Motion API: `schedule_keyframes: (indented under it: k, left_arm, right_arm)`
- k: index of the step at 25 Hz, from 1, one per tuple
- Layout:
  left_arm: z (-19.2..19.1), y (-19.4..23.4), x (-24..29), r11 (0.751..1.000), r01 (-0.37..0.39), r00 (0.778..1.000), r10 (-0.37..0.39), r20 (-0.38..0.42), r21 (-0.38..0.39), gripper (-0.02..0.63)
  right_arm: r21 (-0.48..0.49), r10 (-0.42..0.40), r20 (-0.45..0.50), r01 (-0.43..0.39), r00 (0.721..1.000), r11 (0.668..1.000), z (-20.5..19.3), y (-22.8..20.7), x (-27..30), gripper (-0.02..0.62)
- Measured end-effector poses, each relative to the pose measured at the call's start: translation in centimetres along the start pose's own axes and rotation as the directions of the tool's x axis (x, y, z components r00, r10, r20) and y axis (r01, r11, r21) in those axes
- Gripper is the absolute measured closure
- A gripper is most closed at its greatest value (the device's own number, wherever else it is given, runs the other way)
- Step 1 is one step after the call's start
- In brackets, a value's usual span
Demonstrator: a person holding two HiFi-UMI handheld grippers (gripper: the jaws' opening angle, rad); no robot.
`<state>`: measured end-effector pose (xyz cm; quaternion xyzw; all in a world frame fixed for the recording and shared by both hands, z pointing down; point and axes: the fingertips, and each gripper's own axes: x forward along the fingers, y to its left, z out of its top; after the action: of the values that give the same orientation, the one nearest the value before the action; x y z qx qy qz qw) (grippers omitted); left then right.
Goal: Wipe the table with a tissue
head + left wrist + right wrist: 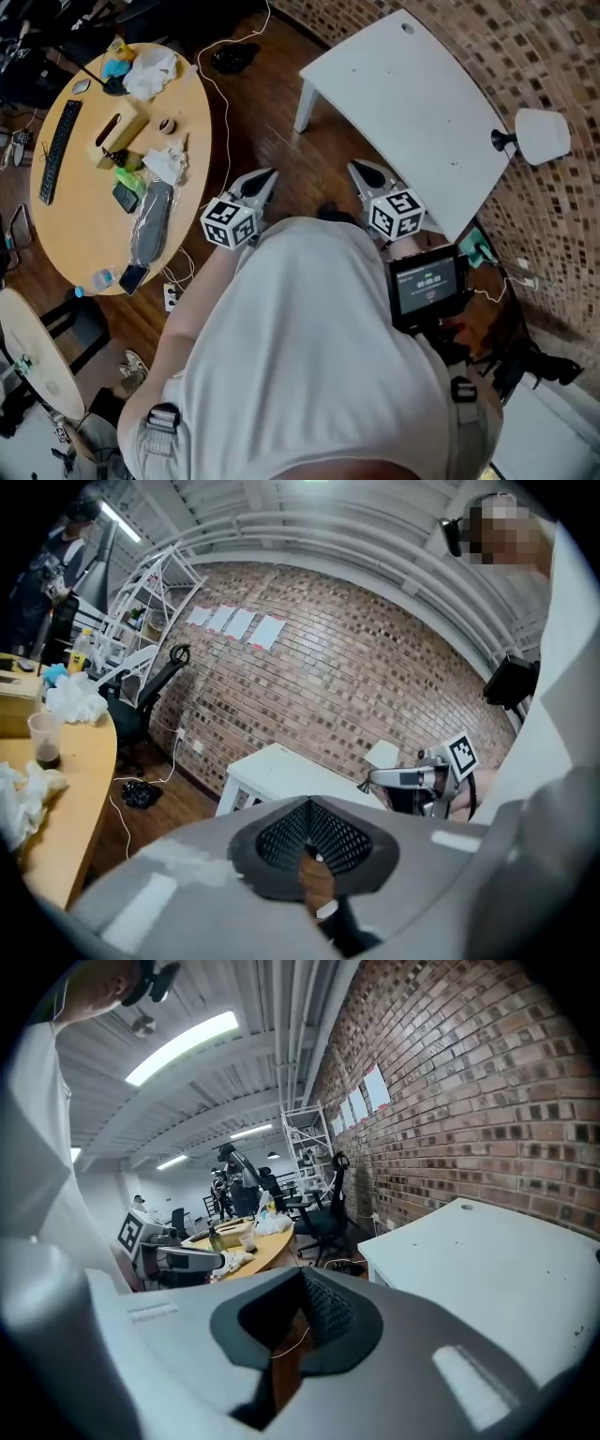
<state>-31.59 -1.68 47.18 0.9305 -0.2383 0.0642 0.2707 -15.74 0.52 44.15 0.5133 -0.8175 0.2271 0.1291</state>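
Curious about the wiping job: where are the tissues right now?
In the head view, crumpled tissues lie on the round wooden table at far left, beside the tan box.

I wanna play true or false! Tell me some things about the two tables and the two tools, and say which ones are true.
1. The left tool and the right tool are both shut and hold nothing. True.
2. The keyboard lies on the white table. False: it lies on the round wooden table.
3. A brick wall stands behind the white table. True.
4. The left tool is touching the round wooden table. False: it is held in the air over the floor, apart from that table.
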Motion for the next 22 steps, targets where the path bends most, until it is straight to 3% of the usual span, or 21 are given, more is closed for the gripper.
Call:
schedule_keyframes:
  k: [9, 17, 22]
  left_arm:
    - [1.1, 0.8, 3.5, 1.000, -0.019, 0.999, 0.019, -0.026, 0.003, 0.600]
    - [4.6, 1.7, 9.9, 0.998, -0.033, 0.998, 0.035, -0.052, 0.044, 0.601]
    - [6.0, 3.0, 12.4, 0.995, -0.085, 0.993, 0.090, -0.079, 0.053, 0.600]
  right_arm:
    - [0.019, 0.045, -0.011, -0.045, 0.999, 0.999, 0.5, -3.1, 2.1, 0.588]
    - [0.035, 0.041, 0.015, -0.041, 0.999, 0.999, 3.6, -10.7, 3.5, 0.588]
    - [0.051, 0.111, -0.001, -0.111, 0.994, 0.992, 4.1, -13.0, 5.4, 0.588]
